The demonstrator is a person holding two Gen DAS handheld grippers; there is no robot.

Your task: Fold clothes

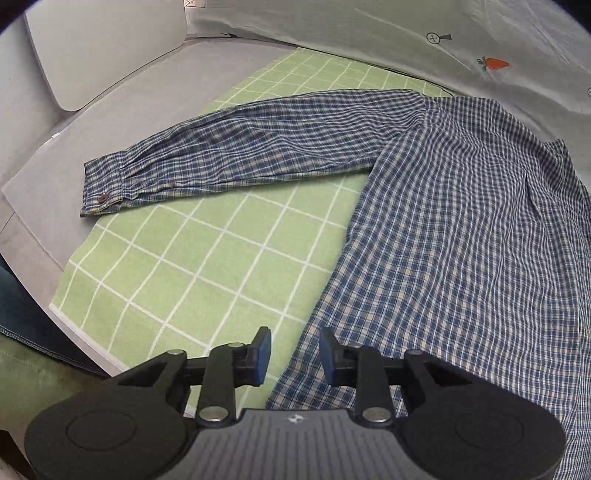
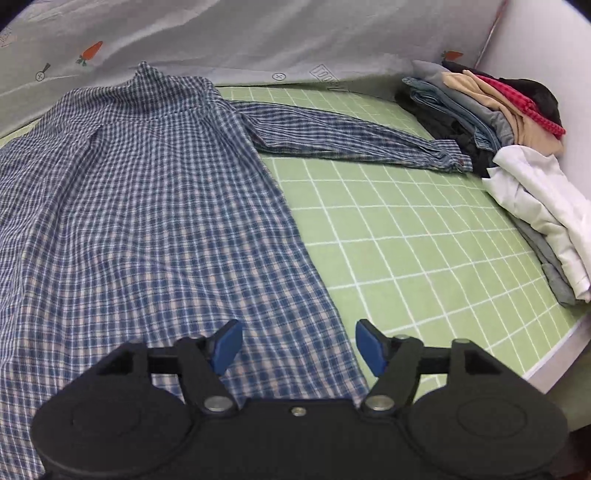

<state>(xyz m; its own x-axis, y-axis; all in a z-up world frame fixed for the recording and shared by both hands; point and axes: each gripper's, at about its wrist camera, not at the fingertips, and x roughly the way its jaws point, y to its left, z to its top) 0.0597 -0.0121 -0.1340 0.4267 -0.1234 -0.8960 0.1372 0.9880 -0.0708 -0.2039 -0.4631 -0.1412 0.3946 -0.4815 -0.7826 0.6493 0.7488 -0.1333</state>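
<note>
The left hand-held gripper (image 1: 295, 356) is open, its blue pads (image 1: 263, 350) apart and holding nothing — the gap between them sits right over the left bottom edge of a blue checked shirt (image 1: 461, 229). The right hand-held gripper (image 2: 298, 349) is open too, empty, poised over the shirt's bottom edge on the other side, near its right corner.

The shirt lies spread flat, collar away from both grippers, on a green cloth with a white grid (image 1: 177, 273). Its left sleeve (image 1: 236, 155) stretches straight out sideways, the cuff with a dark button reaching the cloth's edge and a grey surface (image 1: 122, 99). The right sleeve (image 2: 354, 136) stretches out the other way — its cuff ends just beside a pile of folded clothes (image 2: 498, 110). A pale sheet printed with carrots (image 2: 236, 33) rises behind the collar.
</note>
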